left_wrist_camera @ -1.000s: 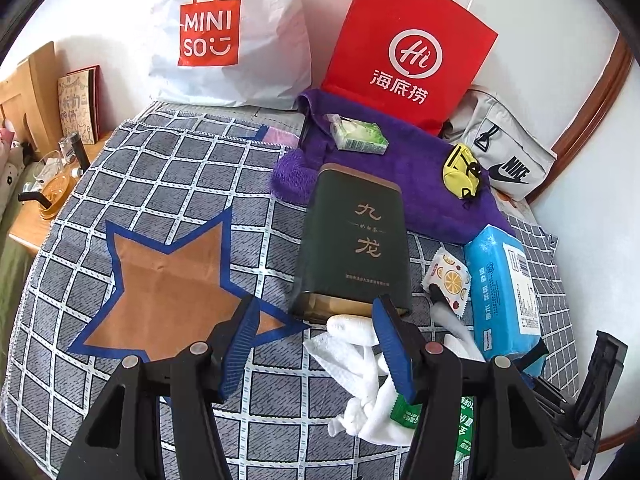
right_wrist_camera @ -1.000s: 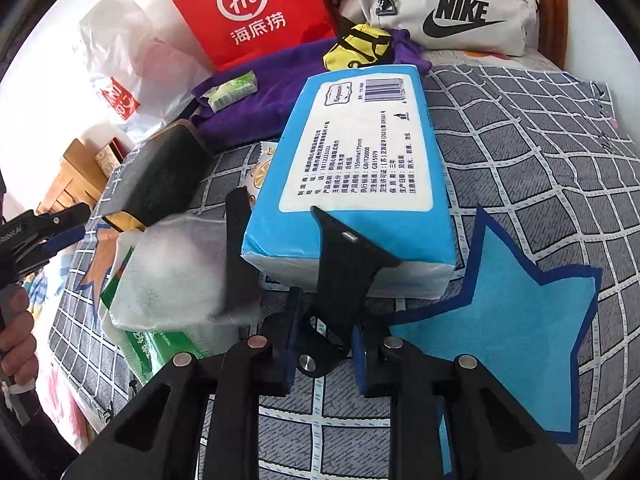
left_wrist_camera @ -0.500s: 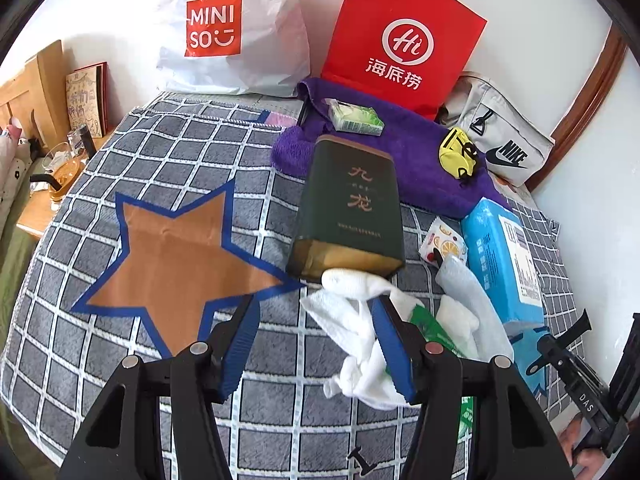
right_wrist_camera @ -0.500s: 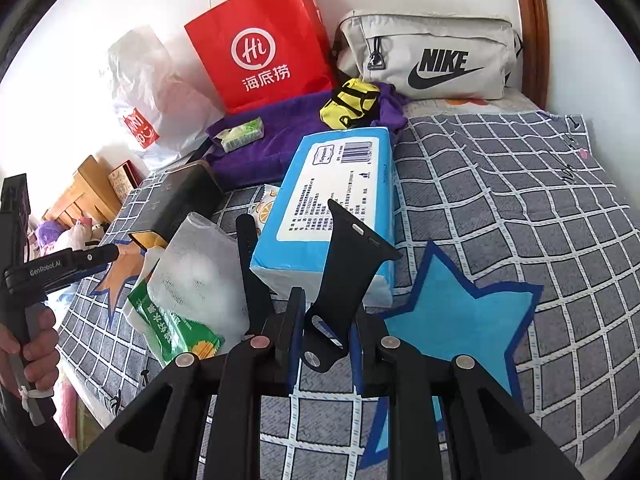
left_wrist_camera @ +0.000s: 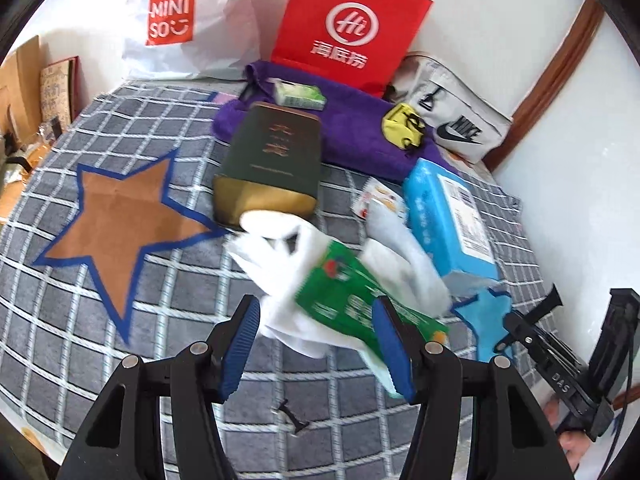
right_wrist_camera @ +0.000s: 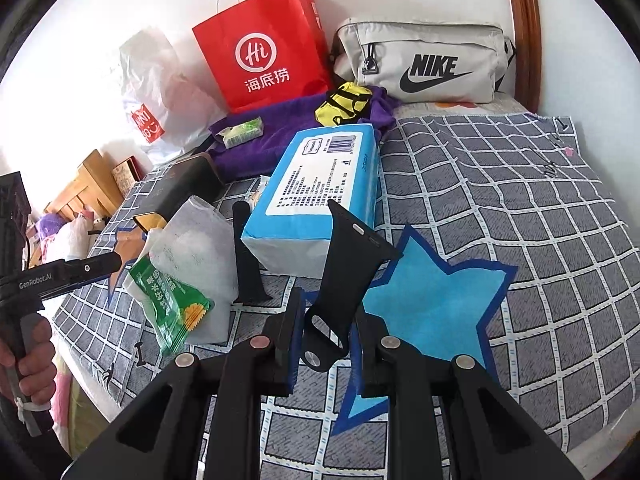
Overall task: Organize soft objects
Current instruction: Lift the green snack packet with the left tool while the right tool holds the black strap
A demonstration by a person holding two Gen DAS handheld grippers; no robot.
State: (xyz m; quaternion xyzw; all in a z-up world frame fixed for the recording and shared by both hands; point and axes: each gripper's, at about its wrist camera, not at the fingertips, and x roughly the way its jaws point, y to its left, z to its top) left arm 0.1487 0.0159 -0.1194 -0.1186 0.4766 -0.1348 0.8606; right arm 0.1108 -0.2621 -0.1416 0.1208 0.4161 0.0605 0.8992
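Soft objects mostly unsorted: both stars bare, right gripper clamped on the black strap, left gripper apart around the white bundle.

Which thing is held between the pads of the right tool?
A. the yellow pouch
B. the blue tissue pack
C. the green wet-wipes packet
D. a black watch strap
D: in the right wrist view the right tool is shut on the black watch strap, which sticks up in front of the blue tissue pack.
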